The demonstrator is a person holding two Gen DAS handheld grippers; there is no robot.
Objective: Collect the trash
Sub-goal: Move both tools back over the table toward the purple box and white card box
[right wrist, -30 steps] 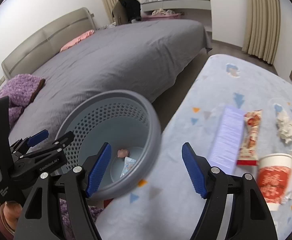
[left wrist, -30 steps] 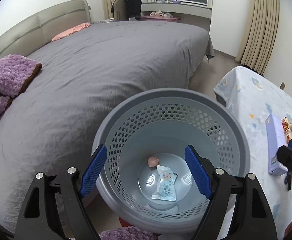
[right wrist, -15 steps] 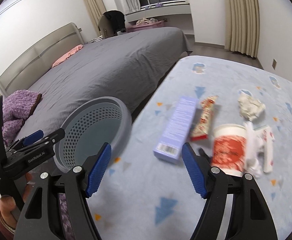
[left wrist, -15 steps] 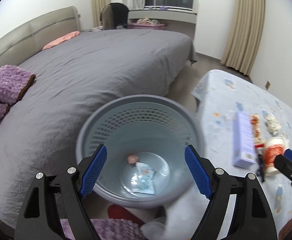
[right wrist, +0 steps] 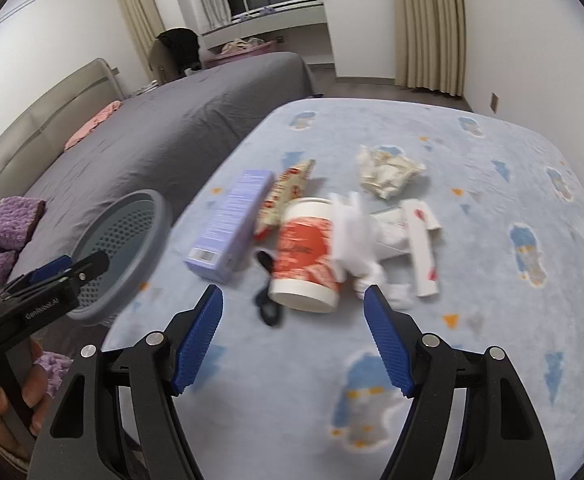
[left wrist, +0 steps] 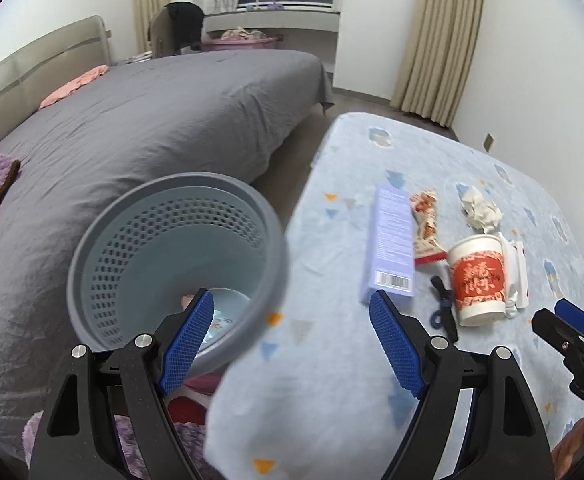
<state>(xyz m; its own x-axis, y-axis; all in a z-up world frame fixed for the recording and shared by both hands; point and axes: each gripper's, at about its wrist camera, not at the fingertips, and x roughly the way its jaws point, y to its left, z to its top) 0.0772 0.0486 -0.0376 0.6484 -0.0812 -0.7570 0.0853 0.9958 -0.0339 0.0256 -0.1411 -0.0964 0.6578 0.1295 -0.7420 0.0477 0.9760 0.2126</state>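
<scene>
Here, blue-patterned tablecloth (right wrist: 492, 320) beside grey bed (right wrist: 179, 120).

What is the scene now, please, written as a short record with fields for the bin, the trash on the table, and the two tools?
bin: grey perforated basket beside the table, with a small packet and a pink scrap at its bottom
trash on table: purple box, snack wrapper, red-and-white paper cup, crumpled paper, white tissue, small dark item
left tool: open, empty, at the bin's rim near the table edge
right tool: open, empty, pointed toward the cup
</scene>
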